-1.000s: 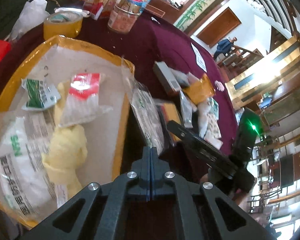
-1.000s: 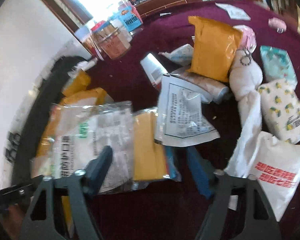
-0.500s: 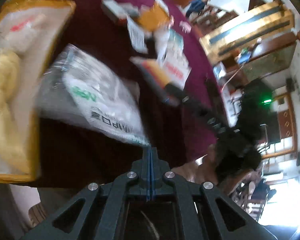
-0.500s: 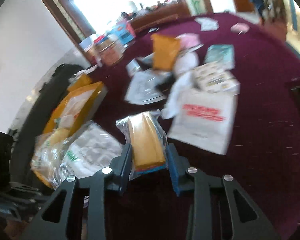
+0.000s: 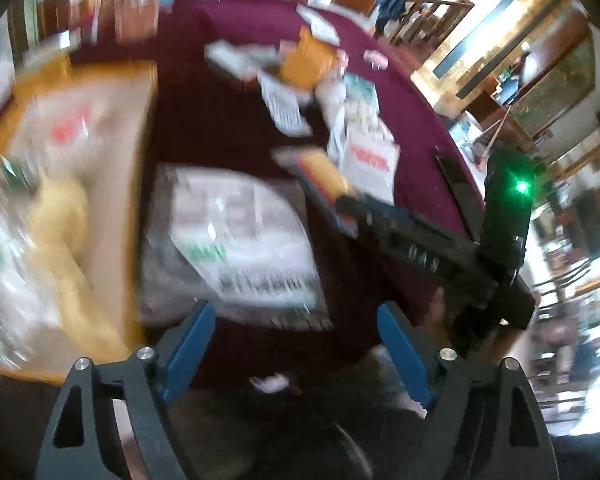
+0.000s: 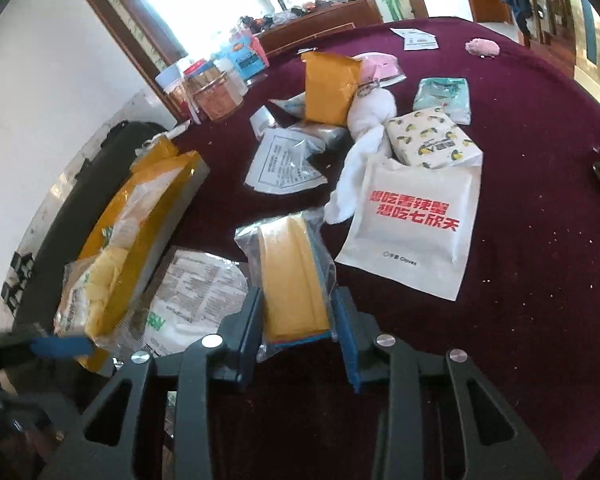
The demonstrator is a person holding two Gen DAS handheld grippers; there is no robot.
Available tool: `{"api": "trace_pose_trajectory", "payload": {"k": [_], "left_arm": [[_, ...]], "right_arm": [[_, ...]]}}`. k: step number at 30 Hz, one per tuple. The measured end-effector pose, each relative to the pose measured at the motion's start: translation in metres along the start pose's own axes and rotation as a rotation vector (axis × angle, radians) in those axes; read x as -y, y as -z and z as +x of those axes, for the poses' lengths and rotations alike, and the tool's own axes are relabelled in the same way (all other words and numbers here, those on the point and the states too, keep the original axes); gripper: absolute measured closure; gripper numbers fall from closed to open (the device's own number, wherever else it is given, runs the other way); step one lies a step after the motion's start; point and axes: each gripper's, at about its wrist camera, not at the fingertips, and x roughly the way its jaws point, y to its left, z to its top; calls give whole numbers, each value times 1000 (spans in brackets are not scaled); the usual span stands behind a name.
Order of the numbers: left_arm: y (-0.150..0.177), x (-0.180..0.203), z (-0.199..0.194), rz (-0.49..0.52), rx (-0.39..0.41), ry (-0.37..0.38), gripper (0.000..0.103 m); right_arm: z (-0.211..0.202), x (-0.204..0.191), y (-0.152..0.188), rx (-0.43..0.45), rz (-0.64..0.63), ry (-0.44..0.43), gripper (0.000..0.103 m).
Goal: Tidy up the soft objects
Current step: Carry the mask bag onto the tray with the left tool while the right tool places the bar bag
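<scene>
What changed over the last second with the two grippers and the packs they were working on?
The left gripper has just opened and let go of the clear mask pack, which now lies on the maroon tablecloth beside the yellow tray. The right gripper closed on the bagged yellow cloth and drew it nearer. The white glove bag and the lemon-print tissue pack stayed put.

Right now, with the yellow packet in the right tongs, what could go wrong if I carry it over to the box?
1. The right tongs pinch only the near end of the yellow packet; its slippery plastic wrap could slide out.
2. The white bag lies loose beside the box, so a low swing may drag it.
3. The left tongs, just opened and empty, hover near that path.
</scene>
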Motion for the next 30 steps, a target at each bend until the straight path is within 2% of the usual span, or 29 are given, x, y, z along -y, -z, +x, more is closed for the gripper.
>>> {"api": "trace_pose_trajectory", "payload": {"k": [2,4,7,9,11,17,20,21,22,23,26,28,30], "left_arm": [[6,-14,9,-101,-45,61,17],[12,-29,23,-207,-82,103,18],[18,-39,35,-348,-58,150,20],[17,-38,25,-365,12,159,20],[15,-46,21,-396,59,117,20],[6,-49,30,-455,86,88,31],[9,-51,24,-484,97,49,46],[10,-54,20,-489,100,47,49],[10,-56,18,-500,99,44,61],[11,-56,17,-510,96,65,63],[8,-47,21,-468,90,60,63],[4,-51,32,-499,64,94,63],[-2,-53,35,-497,81,89,63]], "right_arm": [[-2,3,0,5,21,-19,60],[-2,2,2,11,19,-48,48],[3,-4,2,11,-4,-29,43],[5,-7,0,10,-14,-13,39],[8,-7,-2,4,-15,-6,39],[11,-7,-1,1,-6,-5,39],[11,-10,0,4,-14,8,39],[12,-11,1,6,-22,14,39],[12,-12,1,8,-30,20,39],[12,-14,2,9,-41,29,39],[13,-18,4,12,-66,50,39],[13,-18,4,15,-69,56,39],[12,-18,5,19,-78,54,42]]}}
